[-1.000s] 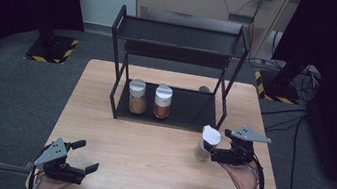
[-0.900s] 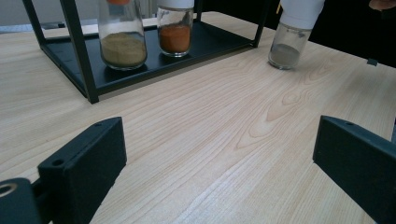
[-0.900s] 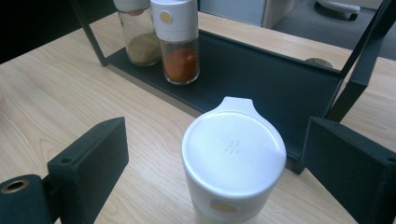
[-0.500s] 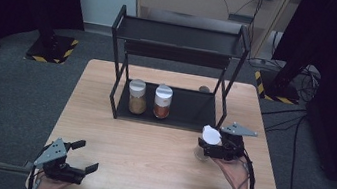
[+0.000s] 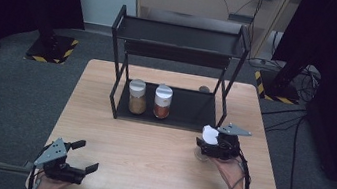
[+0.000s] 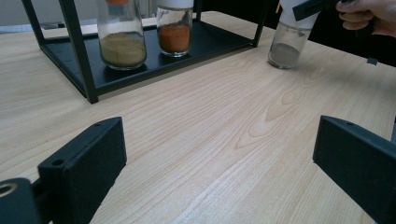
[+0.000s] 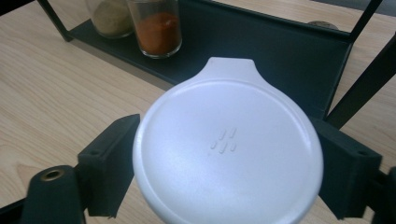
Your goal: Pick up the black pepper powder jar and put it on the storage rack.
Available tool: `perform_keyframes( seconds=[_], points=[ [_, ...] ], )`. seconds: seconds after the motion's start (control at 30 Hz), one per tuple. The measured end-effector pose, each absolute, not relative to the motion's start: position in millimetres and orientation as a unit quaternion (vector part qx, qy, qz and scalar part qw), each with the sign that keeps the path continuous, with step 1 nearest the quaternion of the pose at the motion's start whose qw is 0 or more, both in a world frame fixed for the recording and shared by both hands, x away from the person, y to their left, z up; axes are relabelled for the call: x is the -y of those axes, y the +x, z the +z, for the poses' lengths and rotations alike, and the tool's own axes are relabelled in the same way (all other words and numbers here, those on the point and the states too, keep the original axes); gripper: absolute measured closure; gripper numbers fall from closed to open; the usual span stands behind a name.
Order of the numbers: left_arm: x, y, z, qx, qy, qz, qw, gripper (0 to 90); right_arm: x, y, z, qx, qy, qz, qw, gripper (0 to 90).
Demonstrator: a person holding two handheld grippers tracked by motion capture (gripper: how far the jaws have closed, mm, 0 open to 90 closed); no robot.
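Two clear glass spice jars w/ white lids, one yellow-brown (image 5: 136,98) and one orange-red (image 5: 162,101), are already stood on the lower tray of the black metal two-tier rack (image 5: 189,109). A third clear glass jar w/ white cap and grey powder (image 7: 228,147) is clasped at the cap by the right gripper (image 5: 213,144), at the table's right side, just in front of the rack, apparently off the light wooden table (image 5: 148,147). Judged abt two-thirds done: carrying it in beside the others is left. The left gripper (image 5: 77,155) is held spread wide, w/ nothing in it, at the near left edge.

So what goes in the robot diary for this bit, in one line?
right gripper: shut on white-lidded jar, in front of rack | left gripper: open, idle | two jars on rack
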State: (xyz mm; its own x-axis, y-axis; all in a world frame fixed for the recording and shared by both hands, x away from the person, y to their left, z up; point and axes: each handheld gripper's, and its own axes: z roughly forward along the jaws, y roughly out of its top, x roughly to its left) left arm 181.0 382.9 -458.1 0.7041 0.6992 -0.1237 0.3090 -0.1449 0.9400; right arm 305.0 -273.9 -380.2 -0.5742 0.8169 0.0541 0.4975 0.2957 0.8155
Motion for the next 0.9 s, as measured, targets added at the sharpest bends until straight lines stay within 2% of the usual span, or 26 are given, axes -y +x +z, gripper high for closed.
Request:
perform_keyframes(
  seconds=[0.07, 0.1, 0.9],
  points=[
    [-382.9, 181.2, -458.0, -0.343, 0.736, 0.175, 0.557, 1.7, 272.6, 302.3, -383.3, -0.782, 0.414, 0.420, 0.200, 29.8],
    [-382.8, 181.2, -458.1, -0.343, 0.736, 0.175, 0.557, 1.7, 271.0, 300.1, -384.0, -0.781, 0.413, 0.419, 0.208, 30.4],
    [-382.7, 181.9, -458.5, -0.343, 0.736, 0.174, 0.557, 1.7, 266.0, 298.1, -370.6, -0.787, 0.399, 0.416, 0.219, 31.0]
  ],
)
